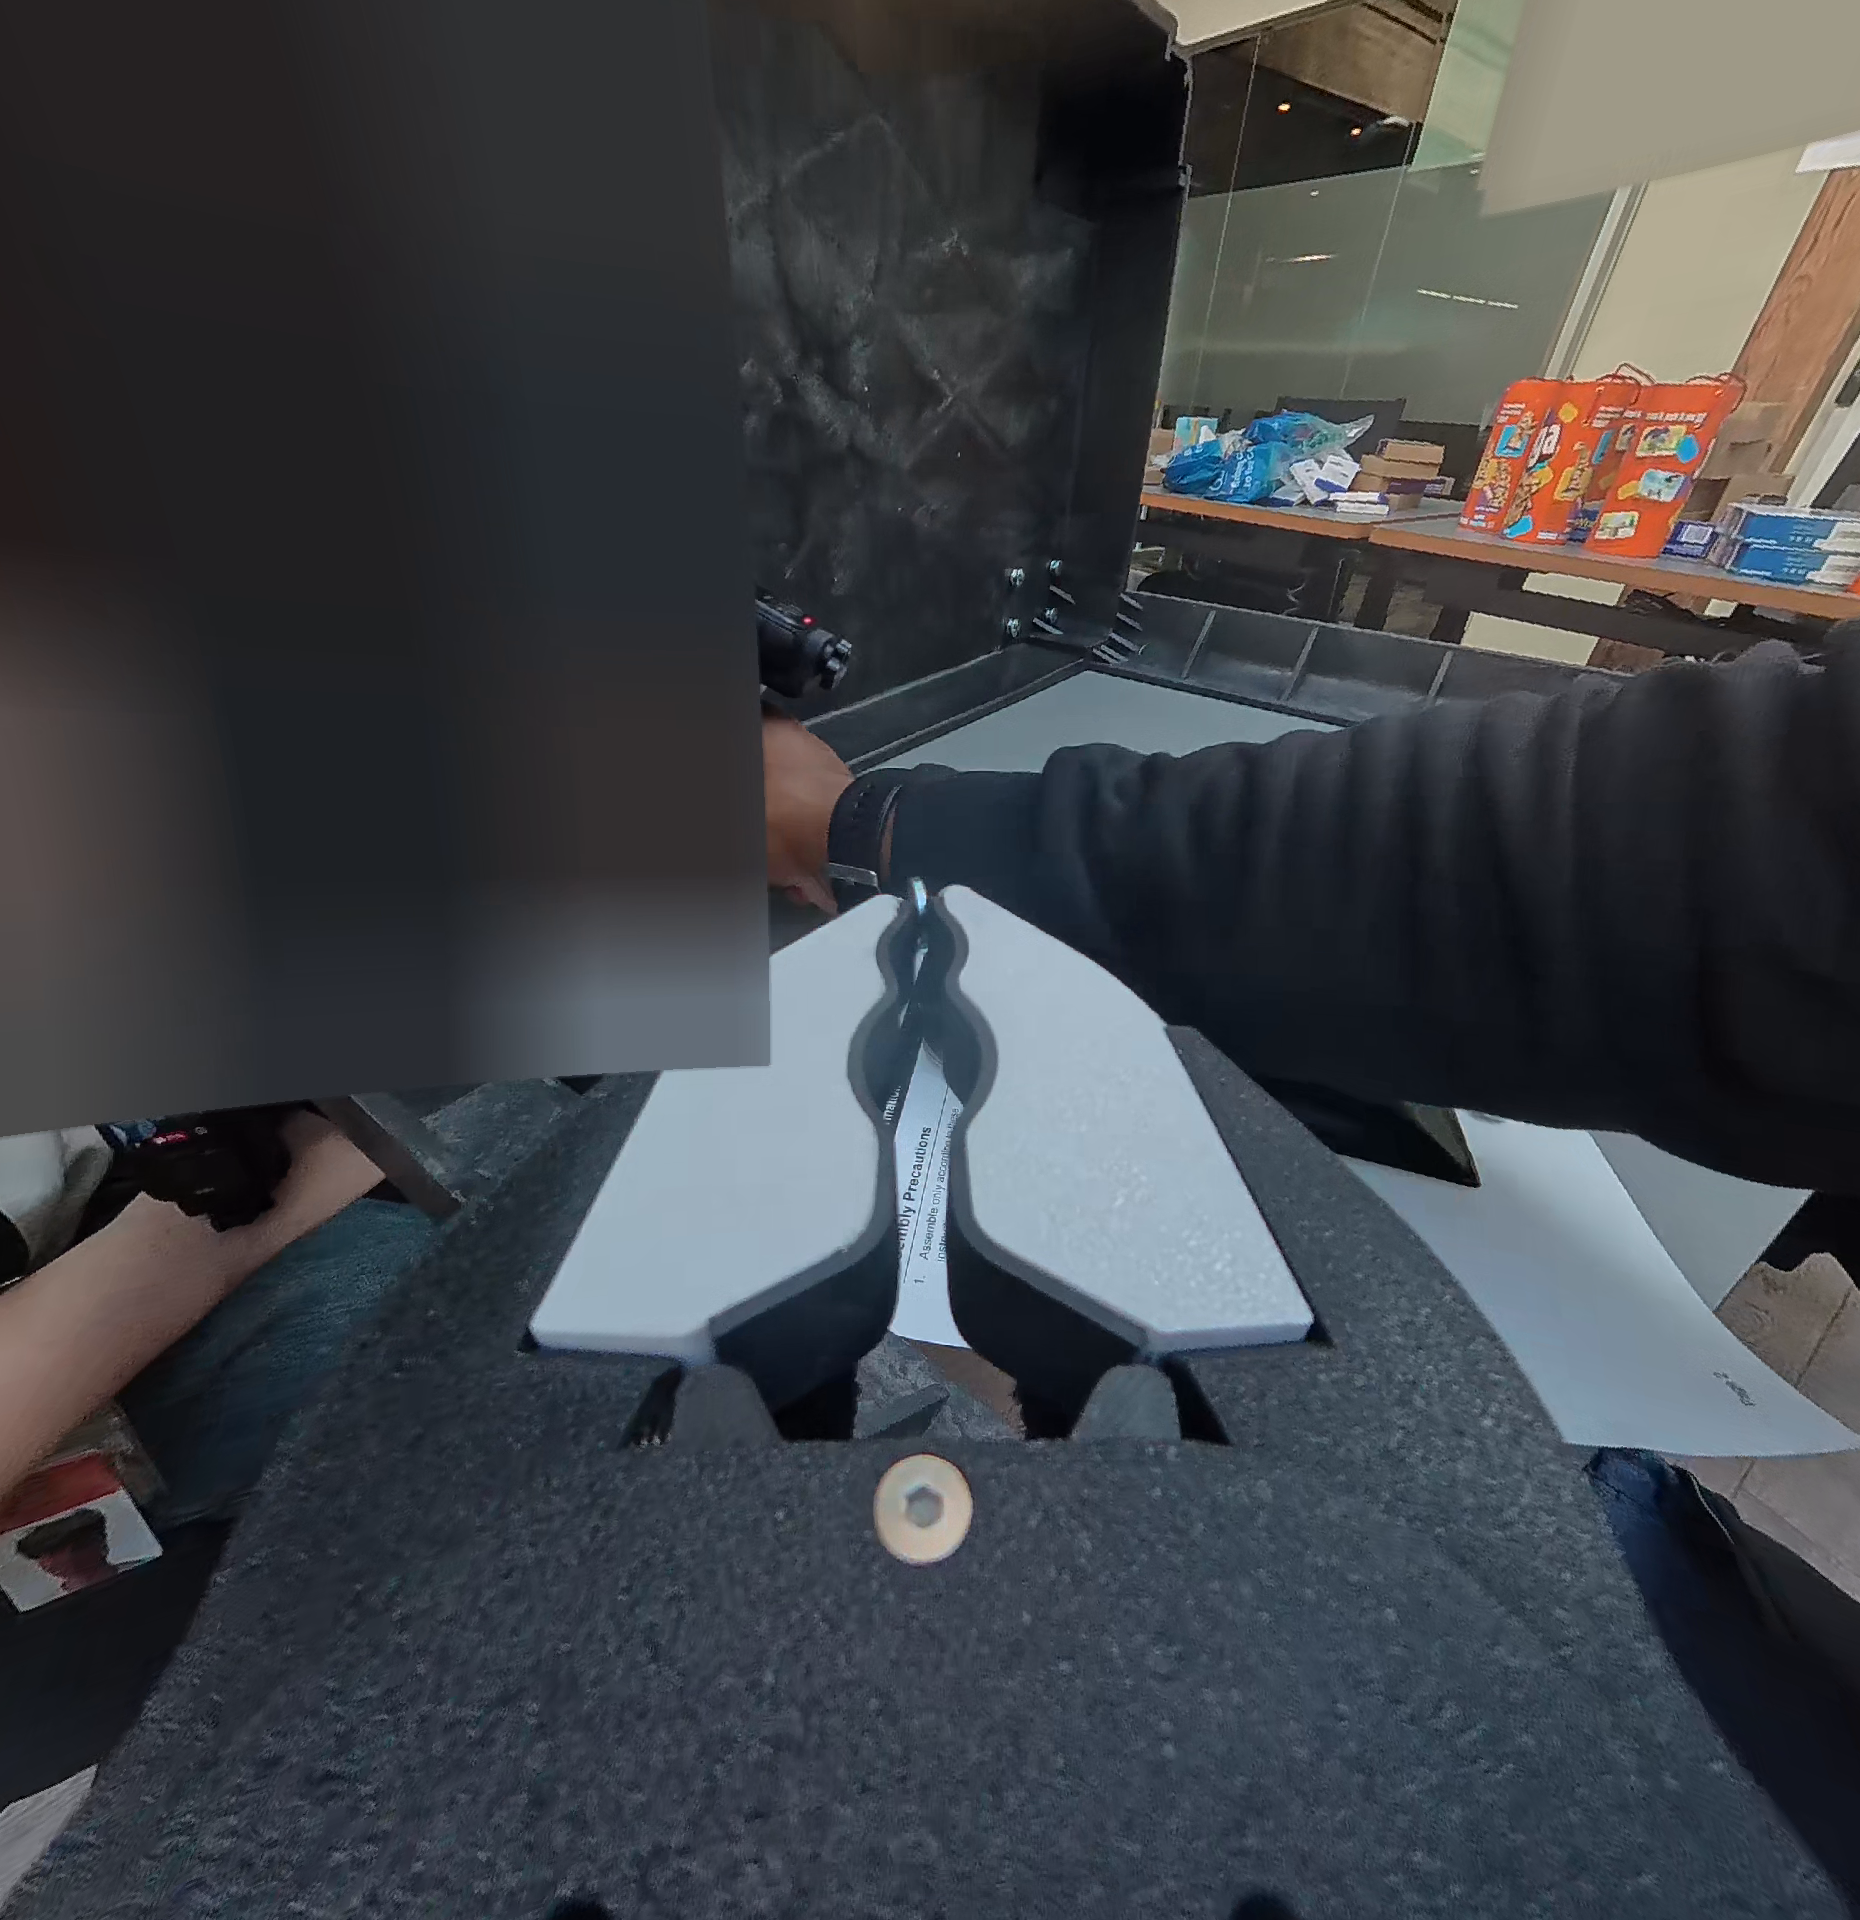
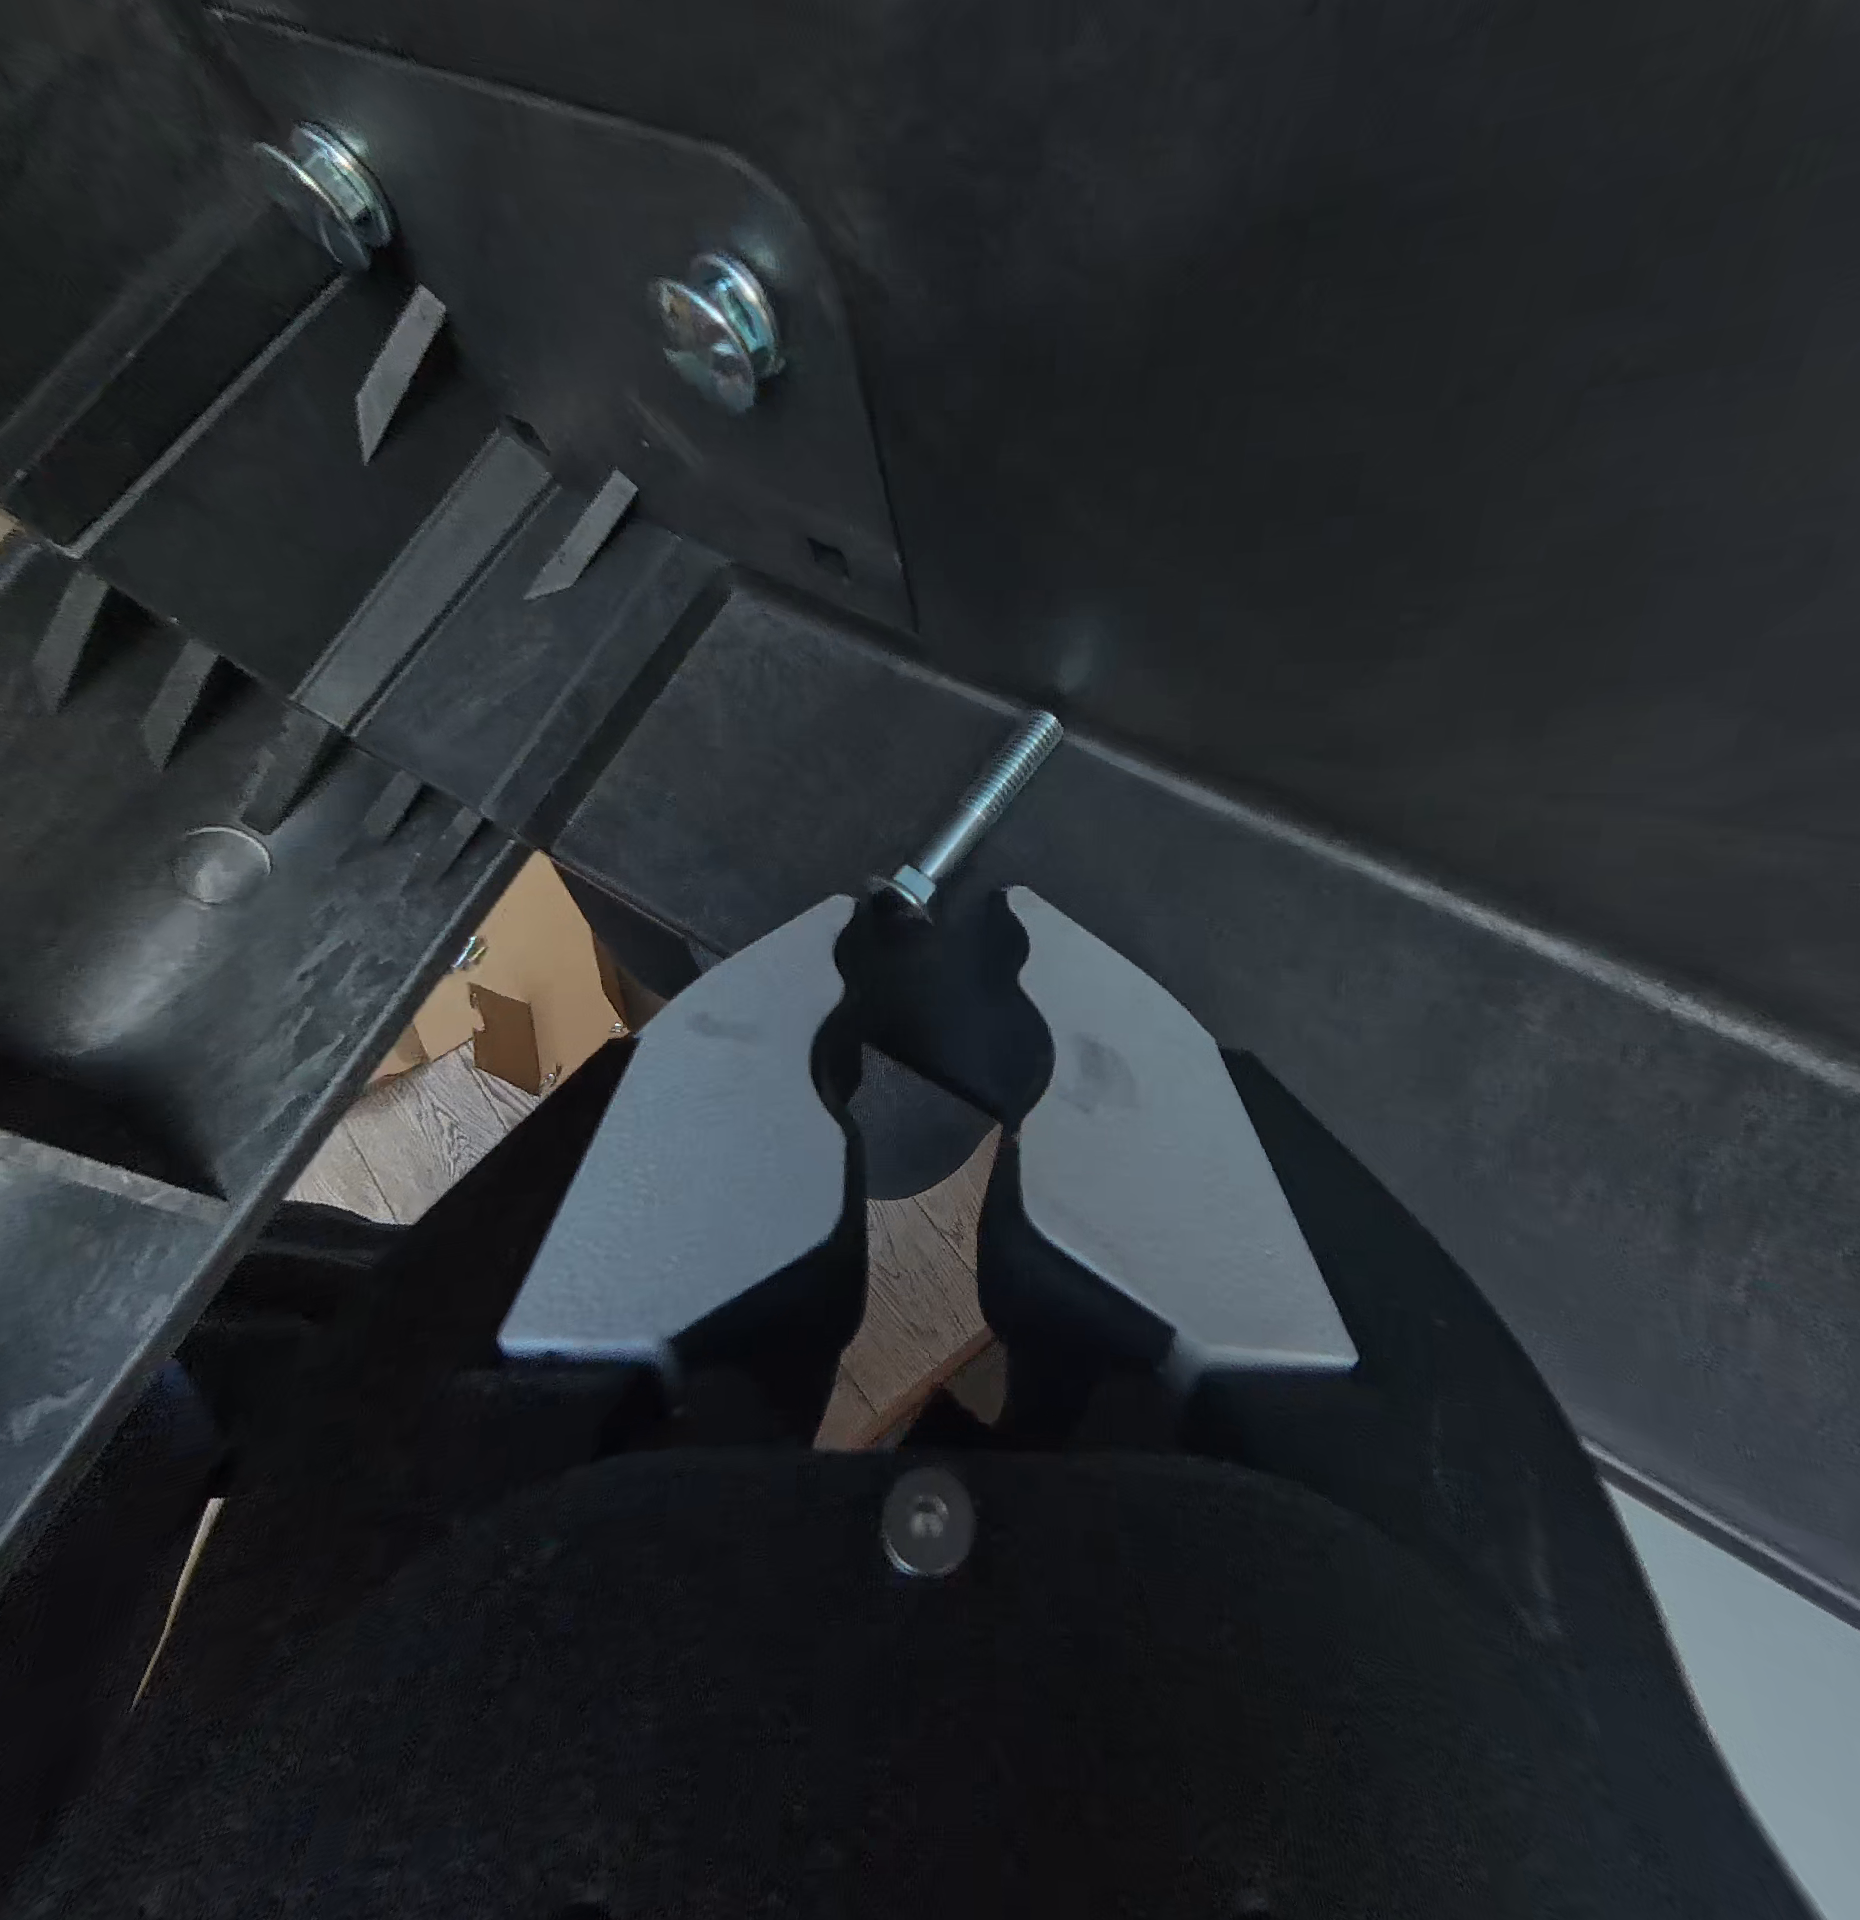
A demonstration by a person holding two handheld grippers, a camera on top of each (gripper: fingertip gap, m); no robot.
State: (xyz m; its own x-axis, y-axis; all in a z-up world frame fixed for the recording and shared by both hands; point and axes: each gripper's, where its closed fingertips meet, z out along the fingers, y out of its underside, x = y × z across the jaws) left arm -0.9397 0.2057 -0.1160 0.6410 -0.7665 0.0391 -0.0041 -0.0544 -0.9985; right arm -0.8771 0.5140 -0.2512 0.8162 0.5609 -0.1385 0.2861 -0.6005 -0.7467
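While left gripper (image 1: 918,914) pinches washer (image 1: 915,902), right gripper (image 2: 931,902) clamps bolt (image 2: 983,805) against black panel (image 2: 1425,935).

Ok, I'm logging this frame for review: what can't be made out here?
Right wrist view: shadow hides whether the right gripper presses the bolt.
Left wrist view: the metal piece in the left gripper is edge-on, too small to name.
Left wrist view: a blurred patch hides whatever the hand holds.
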